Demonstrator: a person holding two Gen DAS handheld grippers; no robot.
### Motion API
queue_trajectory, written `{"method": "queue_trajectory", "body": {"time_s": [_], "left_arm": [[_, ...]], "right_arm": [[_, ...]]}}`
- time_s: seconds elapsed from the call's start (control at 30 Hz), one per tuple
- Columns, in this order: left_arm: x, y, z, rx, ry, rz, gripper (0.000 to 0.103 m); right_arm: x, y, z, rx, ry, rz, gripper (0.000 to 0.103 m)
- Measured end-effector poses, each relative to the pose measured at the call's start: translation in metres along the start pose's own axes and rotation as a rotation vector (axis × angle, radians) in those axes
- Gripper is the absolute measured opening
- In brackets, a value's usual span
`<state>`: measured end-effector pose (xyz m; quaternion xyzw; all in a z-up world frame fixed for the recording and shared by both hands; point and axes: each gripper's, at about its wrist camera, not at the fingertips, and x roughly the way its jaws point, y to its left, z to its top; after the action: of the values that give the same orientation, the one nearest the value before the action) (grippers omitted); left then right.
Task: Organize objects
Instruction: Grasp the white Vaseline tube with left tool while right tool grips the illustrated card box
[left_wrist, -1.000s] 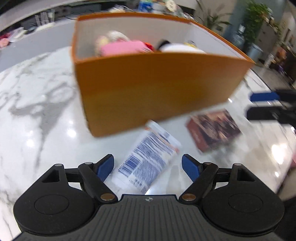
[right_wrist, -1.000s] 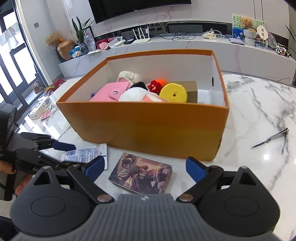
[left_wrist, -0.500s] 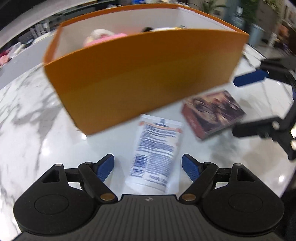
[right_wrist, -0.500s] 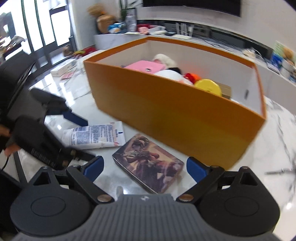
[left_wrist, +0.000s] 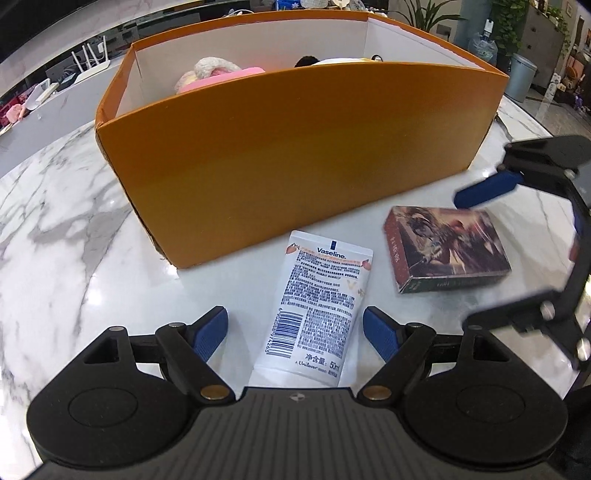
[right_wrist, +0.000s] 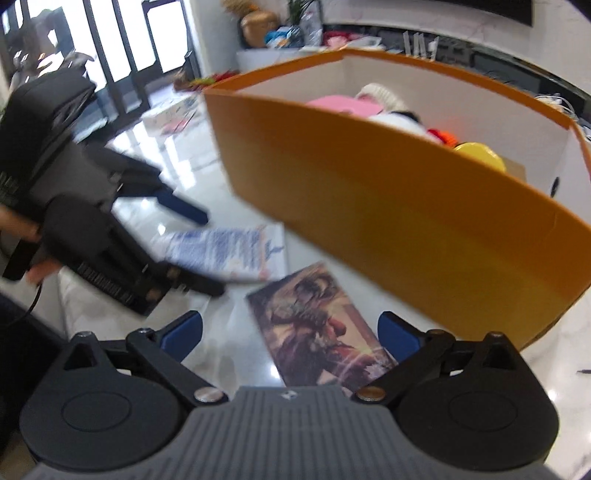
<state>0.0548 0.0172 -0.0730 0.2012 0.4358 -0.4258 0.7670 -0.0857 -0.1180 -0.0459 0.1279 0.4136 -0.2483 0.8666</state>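
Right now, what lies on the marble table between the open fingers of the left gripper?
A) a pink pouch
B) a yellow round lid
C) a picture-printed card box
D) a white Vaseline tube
D: in the left wrist view the white Vaseline tube lies flat on the table between the spread, untouching fingers of the left gripper, in front of the orange box.
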Motion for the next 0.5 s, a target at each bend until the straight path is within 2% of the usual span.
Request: {"method": "queue_trajectory", "body": {"time_s": [0.1, 0.17, 0.3, 0.37, 0.43, 0.47, 0.5], "left_arm": [[0.0, -0.007, -0.001, 0.027, -0.018, -0.007, 0.095], [0.0, -0.011, -0.002, 0.042, -0.031, -0.014, 0.094], [0.001, -0.013, -0.004, 0.042, -0.051, -0.036, 0.088], [0.0, -0.013, -0.004, 0.045, -0.054, -0.04, 0.085], [-0.001, -0.013, -0.004, 0.045, -0.059, -0.041, 0.075], [-0.003, -0.013, -0.003, 0.049, -0.066, -0.04, 0.061], [-0.004, -0.013, -0.002, 0.052, -0.059, -0.041, 0.059]], "right_arm": [[0.006, 0.009, -0.005, -0.056, 0.006, -0.066, 0.1], [0.013, 0.012, -0.004, -0.073, 0.014, -0.101, 0.093], [0.015, 0.009, -0.002, -0.058, 0.018, -0.124, 0.077], [0.013, 0.005, -0.003, -0.032, 0.014, -0.109, 0.076], [0.012, 0.003, -0.004, -0.028, 0.009, -0.107, 0.073], [0.011, 0.002, -0.004, -0.021, 0.007, -0.11, 0.071], [0.009, 0.001, -0.003, -0.01, 0.006, -0.109, 0.069]]}}
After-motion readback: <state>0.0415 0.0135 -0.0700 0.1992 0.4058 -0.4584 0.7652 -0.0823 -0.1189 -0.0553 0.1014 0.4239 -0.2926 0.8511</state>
